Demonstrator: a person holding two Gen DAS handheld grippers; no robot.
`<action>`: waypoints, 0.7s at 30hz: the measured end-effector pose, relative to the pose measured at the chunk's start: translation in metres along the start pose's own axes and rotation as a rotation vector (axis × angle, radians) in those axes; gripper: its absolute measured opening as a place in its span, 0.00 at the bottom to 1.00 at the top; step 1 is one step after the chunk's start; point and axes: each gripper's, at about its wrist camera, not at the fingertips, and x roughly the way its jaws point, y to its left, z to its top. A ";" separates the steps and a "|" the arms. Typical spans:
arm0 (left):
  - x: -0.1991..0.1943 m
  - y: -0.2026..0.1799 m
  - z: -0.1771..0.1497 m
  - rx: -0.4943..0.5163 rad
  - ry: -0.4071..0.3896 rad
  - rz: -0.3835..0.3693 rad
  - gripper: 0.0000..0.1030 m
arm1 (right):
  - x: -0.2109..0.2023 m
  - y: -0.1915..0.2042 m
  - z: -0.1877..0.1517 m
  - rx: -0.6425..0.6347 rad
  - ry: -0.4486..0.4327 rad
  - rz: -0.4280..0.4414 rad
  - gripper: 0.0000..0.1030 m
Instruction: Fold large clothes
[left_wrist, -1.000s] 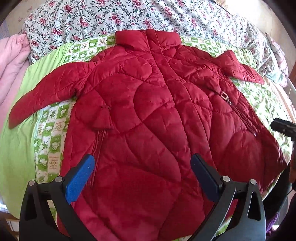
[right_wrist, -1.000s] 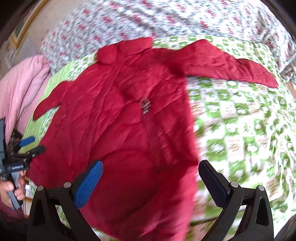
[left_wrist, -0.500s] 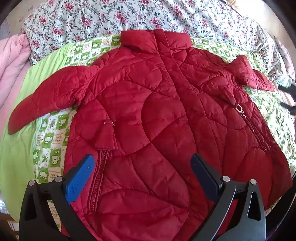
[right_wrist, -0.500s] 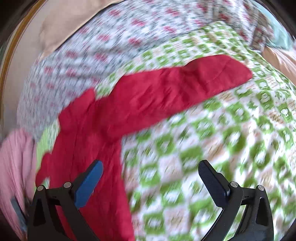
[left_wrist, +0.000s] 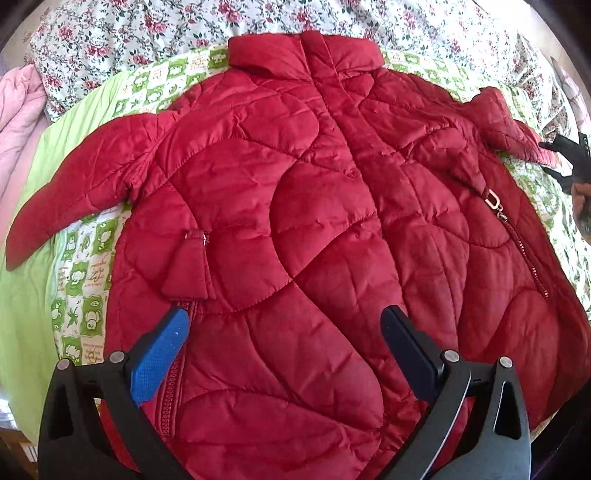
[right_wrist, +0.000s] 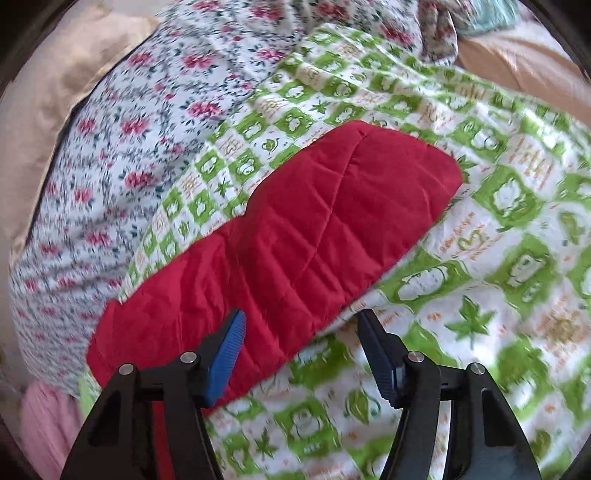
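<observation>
Jacket (left_wrist: 295, 229): red, quilted, spread flat across the centre of the left wrist view, collar (left_wrist: 303, 53) at the top, one sleeve (left_wrist: 74, 184) reaching to the left edge. It lies on a green-checked sheet (left_wrist: 85, 280). Floral quilt (left_wrist: 129, 33) along the top; pink bedding (left_wrist: 18, 110) at upper left.

Left gripper (left_wrist: 284, 354): lower centre, jaws wide apart over the jacket's lower part, grasping nothing.

Right gripper (right_wrist: 299, 350): lower centre of the right wrist view, jaws just closing, part-open, astride the lower edge of the other sleeve (right_wrist: 295, 236); pads not pressing it.
</observation>
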 end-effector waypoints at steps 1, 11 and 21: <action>0.003 0.001 0.000 -0.002 0.010 0.002 1.00 | 0.003 -0.001 0.003 0.011 -0.004 0.006 0.61; 0.017 0.001 0.000 -0.020 0.029 -0.002 1.00 | 0.027 0.012 0.027 0.024 -0.054 0.009 0.20; 0.010 0.004 0.001 -0.039 0.003 -0.025 1.00 | -0.007 0.098 -0.006 -0.238 -0.102 0.070 0.10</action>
